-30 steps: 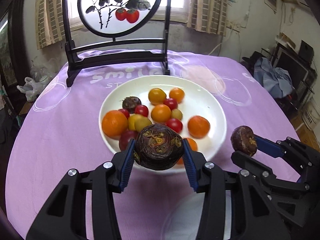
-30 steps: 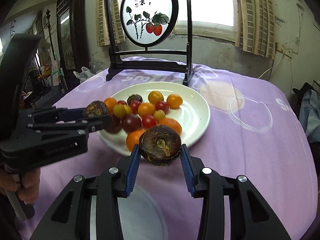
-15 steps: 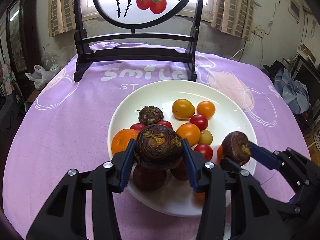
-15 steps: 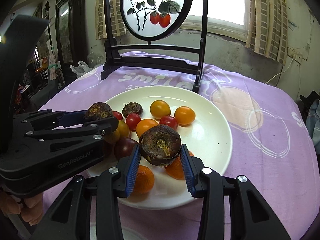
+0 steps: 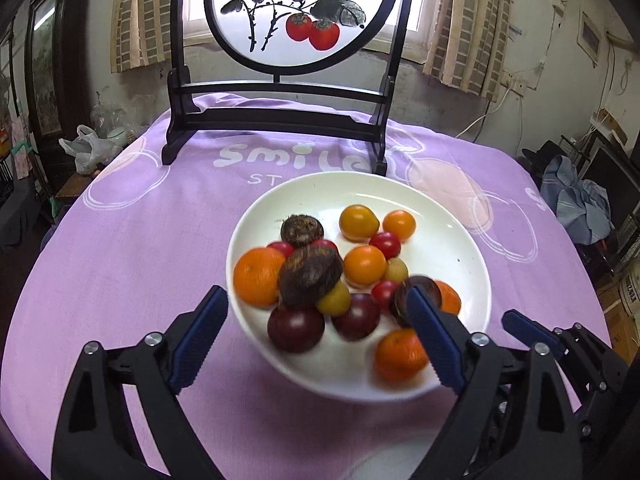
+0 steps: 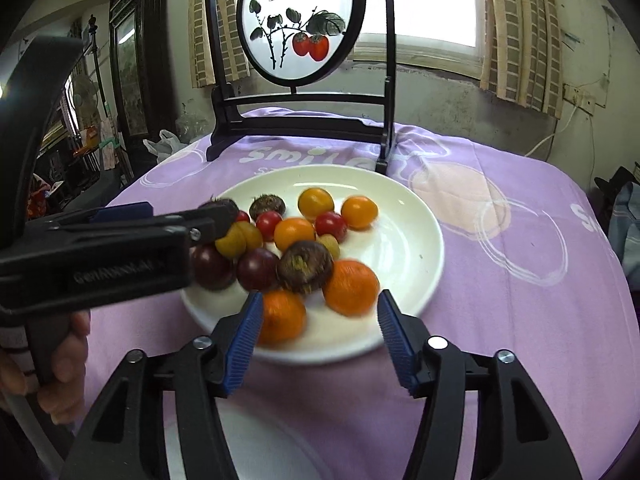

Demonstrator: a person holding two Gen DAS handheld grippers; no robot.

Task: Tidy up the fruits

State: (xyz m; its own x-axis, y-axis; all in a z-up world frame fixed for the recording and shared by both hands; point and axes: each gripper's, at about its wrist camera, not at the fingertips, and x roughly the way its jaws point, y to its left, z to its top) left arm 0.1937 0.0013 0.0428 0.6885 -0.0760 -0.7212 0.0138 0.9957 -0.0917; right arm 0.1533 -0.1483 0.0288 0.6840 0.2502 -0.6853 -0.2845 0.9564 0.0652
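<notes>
Presently both tools are seen spread wide, with nothing pinched between the blue pads. From the left wrist view, the left tool (image 5: 316, 338) is held just before the white plate (image 5: 452, 216), and a dark brown chestnut-like fruit (image 5: 310, 276) is shown blurred atop the piled fruit, beside a large orange (image 5: 256, 276). From the right wrist view, the right tool (image 6: 320, 340) is seen at the plate's near rim, with a second brown fruit (image 6: 305, 266) lying among the tomatoes. Only this view shows the hand (image 6: 60, 364) gripping the left tool's handle. The plate rests on the purple-clothed counter (image 5: 120, 248).
</notes>
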